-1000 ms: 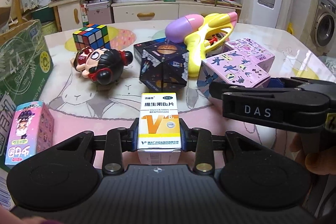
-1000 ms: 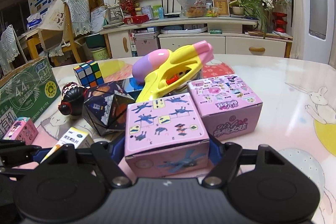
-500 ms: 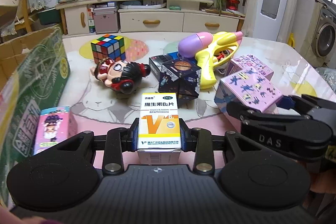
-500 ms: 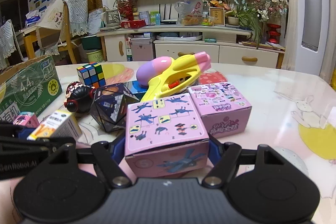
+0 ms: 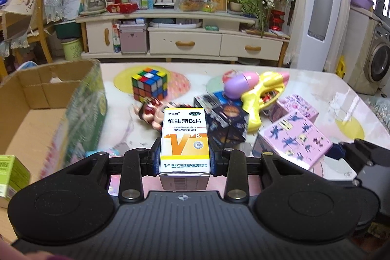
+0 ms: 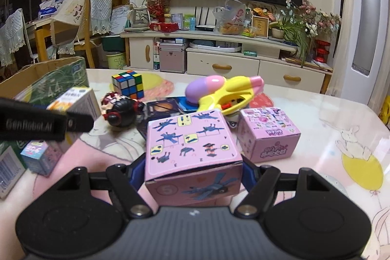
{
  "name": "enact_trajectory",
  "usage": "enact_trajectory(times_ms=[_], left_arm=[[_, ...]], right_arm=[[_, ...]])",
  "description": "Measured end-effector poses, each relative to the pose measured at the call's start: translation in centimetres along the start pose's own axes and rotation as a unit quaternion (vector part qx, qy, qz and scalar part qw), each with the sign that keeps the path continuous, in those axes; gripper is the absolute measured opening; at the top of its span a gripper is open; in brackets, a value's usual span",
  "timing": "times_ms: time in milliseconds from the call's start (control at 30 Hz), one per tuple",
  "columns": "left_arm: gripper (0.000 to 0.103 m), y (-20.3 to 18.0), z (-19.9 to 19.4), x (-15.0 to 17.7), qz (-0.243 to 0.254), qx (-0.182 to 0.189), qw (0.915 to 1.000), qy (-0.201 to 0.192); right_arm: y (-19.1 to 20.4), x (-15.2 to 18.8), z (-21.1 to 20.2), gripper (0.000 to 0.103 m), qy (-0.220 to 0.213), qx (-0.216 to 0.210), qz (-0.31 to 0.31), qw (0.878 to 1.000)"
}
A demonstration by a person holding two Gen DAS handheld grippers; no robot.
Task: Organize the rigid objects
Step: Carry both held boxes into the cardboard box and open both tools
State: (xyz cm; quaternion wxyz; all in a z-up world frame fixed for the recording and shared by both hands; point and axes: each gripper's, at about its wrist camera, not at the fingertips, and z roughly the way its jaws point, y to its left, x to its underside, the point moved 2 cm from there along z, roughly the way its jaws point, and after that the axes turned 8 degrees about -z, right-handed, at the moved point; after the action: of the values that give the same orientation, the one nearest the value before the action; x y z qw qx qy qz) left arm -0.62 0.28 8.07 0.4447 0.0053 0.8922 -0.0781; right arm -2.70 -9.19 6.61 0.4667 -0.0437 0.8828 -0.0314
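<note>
My left gripper (image 5: pixel 184 160) is shut on a white and orange vitamin B2 box (image 5: pixel 184 140), held above the table beside the open cardboard box (image 5: pixel 36 118) at the left. My right gripper (image 6: pixel 193 171) is shut on a pink toy box with blue figures (image 6: pixel 192 150), also seen in the left wrist view (image 5: pixel 296 138). The left gripper with the vitamin box (image 6: pixel 73 99) shows at the left of the right wrist view.
On the table lie a Rubik's cube (image 5: pixel 149 84), a doll (image 6: pixel 120 111), a dark polyhedron toy (image 5: pixel 226 126), a yellow and pink water gun (image 5: pixel 258 94), a second pink box (image 6: pixel 268 133) and a small pink and blue box (image 6: pixel 40 157). A green box (image 5: pixel 11 177) lies in the cardboard box.
Both grippers have risen with their boxes. The left one has moved left toward the cardboard box, whose inside now shows.
</note>
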Motion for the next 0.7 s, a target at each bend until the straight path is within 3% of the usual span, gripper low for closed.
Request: enact_trajectory(times_ms=[433, 700], left_arm=[[0.042, 4.4, -4.2, -3.6, -0.026, -0.010, 0.9988, -0.041], [0.043, 8.3, -5.2, -5.1, -0.051, -0.046, 0.9961, -0.056]], right_arm=[[4.2, -4.0, -2.6, 0.074, -0.029, -0.011, -0.042, 0.999], [8.7, -7.8, -3.2, 0.074, -0.062, -0.045, -0.080, 0.994]])
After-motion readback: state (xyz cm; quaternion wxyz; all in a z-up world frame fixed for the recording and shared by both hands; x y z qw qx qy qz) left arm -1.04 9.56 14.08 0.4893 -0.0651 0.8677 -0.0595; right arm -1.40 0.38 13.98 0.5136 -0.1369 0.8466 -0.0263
